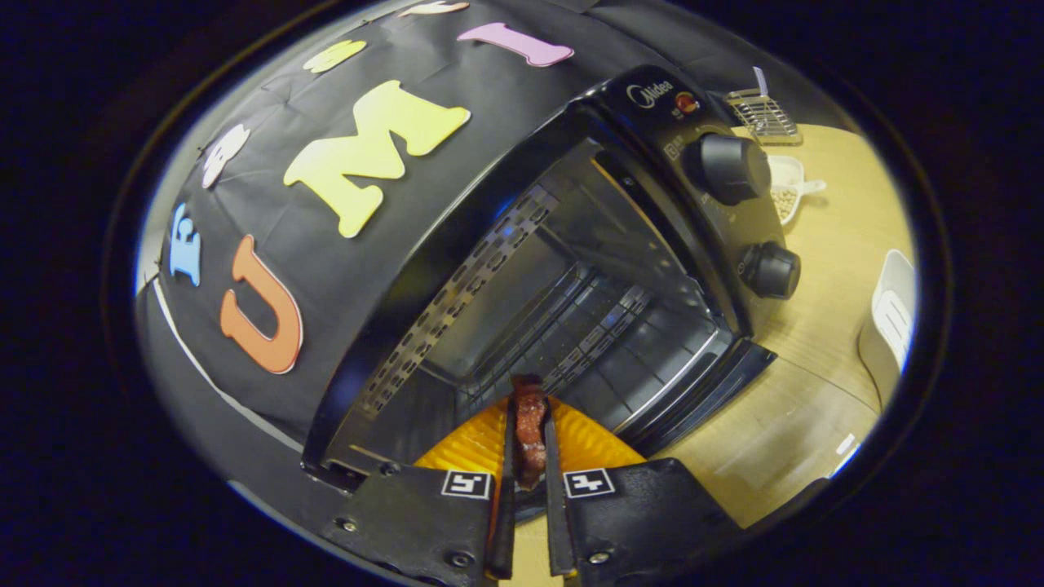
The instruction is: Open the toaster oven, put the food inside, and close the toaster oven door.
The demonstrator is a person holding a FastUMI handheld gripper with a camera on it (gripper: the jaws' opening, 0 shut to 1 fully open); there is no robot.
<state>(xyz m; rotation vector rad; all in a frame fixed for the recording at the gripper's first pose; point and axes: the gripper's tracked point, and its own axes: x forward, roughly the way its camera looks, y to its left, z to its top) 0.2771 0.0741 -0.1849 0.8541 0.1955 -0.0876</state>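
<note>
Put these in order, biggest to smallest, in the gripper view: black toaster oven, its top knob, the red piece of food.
1. Black toaster oven, biggest, door open.
2. and 3. Top knob and red piece of food, gripped between the gripper fingers: alike; the food is nearer, so unsure.

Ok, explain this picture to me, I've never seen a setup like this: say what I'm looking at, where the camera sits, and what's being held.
The camera rides on a hand-held two-finger gripper, looking forward along its fingers. They are shut on a reddish piece of food, just in front of a black toaster oven whose door hangs open, showing the rack inside. Two knobs sit on its front panel. It stands on a wooden table, where a wire rack, a small white dish and a white container also lie.
</note>
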